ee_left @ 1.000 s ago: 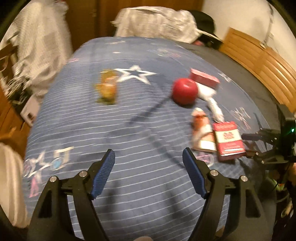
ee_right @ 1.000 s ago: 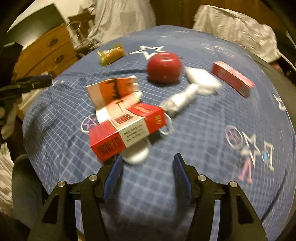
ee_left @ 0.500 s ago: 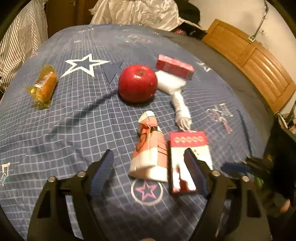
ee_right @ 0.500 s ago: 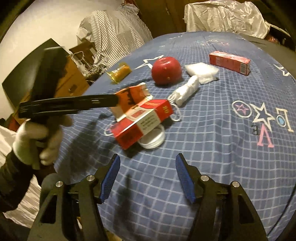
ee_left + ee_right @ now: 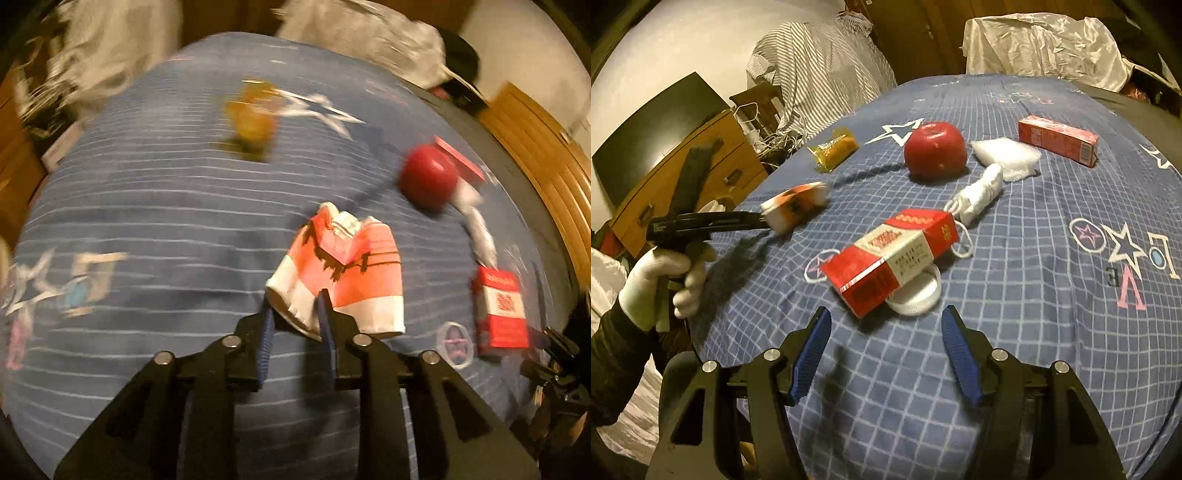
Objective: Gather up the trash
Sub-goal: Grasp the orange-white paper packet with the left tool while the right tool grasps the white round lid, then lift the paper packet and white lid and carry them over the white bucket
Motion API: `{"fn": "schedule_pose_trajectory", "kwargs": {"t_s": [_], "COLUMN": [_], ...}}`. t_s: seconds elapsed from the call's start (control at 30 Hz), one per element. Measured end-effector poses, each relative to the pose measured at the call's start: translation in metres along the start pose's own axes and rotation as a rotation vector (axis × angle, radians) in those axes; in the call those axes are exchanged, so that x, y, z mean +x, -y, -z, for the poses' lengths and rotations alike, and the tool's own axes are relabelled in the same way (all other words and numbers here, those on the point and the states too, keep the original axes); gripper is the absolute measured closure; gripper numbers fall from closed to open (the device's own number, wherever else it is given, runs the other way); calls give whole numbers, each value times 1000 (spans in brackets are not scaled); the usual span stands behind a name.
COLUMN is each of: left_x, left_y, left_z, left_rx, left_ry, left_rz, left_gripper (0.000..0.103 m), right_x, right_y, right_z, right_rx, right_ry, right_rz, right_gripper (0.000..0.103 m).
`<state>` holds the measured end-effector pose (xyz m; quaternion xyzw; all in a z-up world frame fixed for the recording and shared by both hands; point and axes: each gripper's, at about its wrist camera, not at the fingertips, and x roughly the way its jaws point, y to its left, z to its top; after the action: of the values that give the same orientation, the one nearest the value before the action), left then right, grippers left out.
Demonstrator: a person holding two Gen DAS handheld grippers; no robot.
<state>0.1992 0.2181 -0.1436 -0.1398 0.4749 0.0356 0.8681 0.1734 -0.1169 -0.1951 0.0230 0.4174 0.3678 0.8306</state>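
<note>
Left wrist, carton [image 5: 343, 273] clamped in left tool [image 5: 293, 314]

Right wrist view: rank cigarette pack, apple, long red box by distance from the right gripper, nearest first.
From the right gripper:
1. Cigarette pack, just ahead of the open jaws, resting on a white lid.
2. Apple, mid-bed, behind the pack.
3. Long red box, far right, beyond the apple.

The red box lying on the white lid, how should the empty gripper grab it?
Grip the red box across its two long sides, near the middle. It lies tilted, one end propped on the white lid, pointing away to the right. The right gripper stands open just in front of it, so probably come from above, fingers turned to straddle the narrow width.
</note>
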Motion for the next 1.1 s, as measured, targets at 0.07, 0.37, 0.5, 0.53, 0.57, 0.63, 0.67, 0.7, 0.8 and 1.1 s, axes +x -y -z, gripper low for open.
{"fn": "schedule_pose_trajectory", "kwargs": {"t_s": [0.07,0.37,0.5,0.53,0.57,0.63,0.67,0.7,0.8,1.1], "left_x": [-11,-38,-13,-6,1,11,16,19,27,36], "left_y": [-13,7,33,38,42,48,50,52,53,51], "left_z": [0,-9,-19,-21,-22,-23,-24,-24,-27,-24], "left_rx": [-17,183,334,364,380,400,408,409,383,291], "left_ry": [22,138,71,52,36,10,3,-3,-21,-17], "left_rz": [-25,-14,-25,-29,-31,-41,-46,-50,-39,-39], "left_gripper": [59,20,20,20,20,20,20,20,21,64], "right_x": [6,5,8,11,14,21,25,29,43,42], "right_y": [-4,-10,-8,-6,-4,-2,-1,-2,-4,-1], "right_z": [-7,-11,-2,-1,-1,-4,-6,-9,-17,-13], "right_rx": [12,-26,-101,-110,-118,-130,-136,-146,-166,-161], "right_ry": [9,39,7,-7,-16,-29,-33,-37,-51,-29], "right_rz": [-12,53,129,135,136,132,132,136,137,160], "right_gripper": [39,30,30,30,30,30,30,30,30,61]}}
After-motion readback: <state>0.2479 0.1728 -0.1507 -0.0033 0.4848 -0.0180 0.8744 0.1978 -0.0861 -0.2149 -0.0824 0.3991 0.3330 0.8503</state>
